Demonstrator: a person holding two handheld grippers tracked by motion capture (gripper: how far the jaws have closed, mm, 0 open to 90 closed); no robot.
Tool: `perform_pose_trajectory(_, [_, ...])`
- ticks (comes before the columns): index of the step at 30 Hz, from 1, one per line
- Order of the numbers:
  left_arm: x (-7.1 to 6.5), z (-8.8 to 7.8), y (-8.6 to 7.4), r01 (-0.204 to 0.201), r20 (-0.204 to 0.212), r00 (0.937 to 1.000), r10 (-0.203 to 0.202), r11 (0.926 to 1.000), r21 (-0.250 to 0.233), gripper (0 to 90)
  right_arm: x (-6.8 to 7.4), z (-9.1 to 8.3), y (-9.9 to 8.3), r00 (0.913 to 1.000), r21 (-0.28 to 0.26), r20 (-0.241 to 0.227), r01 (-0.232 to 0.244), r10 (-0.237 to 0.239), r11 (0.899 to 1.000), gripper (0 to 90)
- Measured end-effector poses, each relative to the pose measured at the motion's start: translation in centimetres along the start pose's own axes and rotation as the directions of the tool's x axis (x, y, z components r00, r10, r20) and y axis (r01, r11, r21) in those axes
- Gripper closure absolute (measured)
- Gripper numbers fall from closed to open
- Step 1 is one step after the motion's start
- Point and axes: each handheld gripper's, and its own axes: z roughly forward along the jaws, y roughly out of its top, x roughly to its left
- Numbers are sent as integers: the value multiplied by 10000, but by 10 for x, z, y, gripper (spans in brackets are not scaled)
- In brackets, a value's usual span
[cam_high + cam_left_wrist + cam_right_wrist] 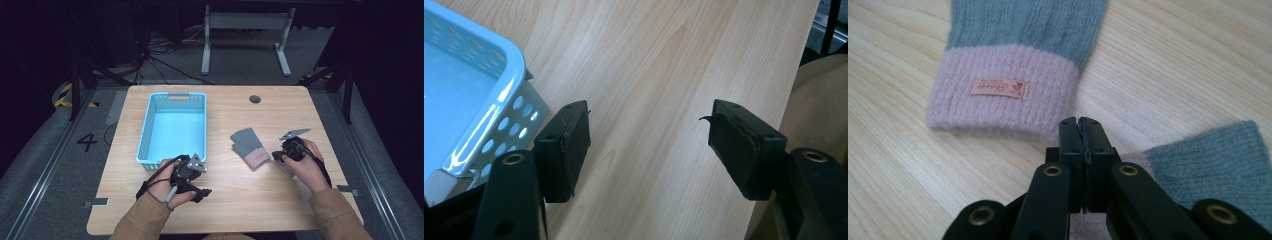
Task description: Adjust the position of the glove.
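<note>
You have a light blue perforated basket (171, 128) left of centre on the wooden table (225, 200), its long side running near to far. A round dark grommet (255, 99) sits near the far edge, right of the basket.

A "4" on the floor (87, 142) — glove (1013, 75) tag unreadable.

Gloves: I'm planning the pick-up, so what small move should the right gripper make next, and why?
Probably open its jaws. The right gripper is shut, its tips just short of the pink cuff of a glove lying flat on the table; shut jaws could not take that cuff.
</note>
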Motion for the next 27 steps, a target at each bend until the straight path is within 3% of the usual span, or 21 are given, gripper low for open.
perform_pose_trajectory(5, [-1,2,3,-135,92,9999,135,9999,41,332,0,-5,-8,9999,314,29,-107,107,9994,899])
perform_pose_trajectory(27, [-1,14,24,-738,536,9959,732,9972,87,325,-6,-30,-42,9948,605,460,-941,914,9937,899])
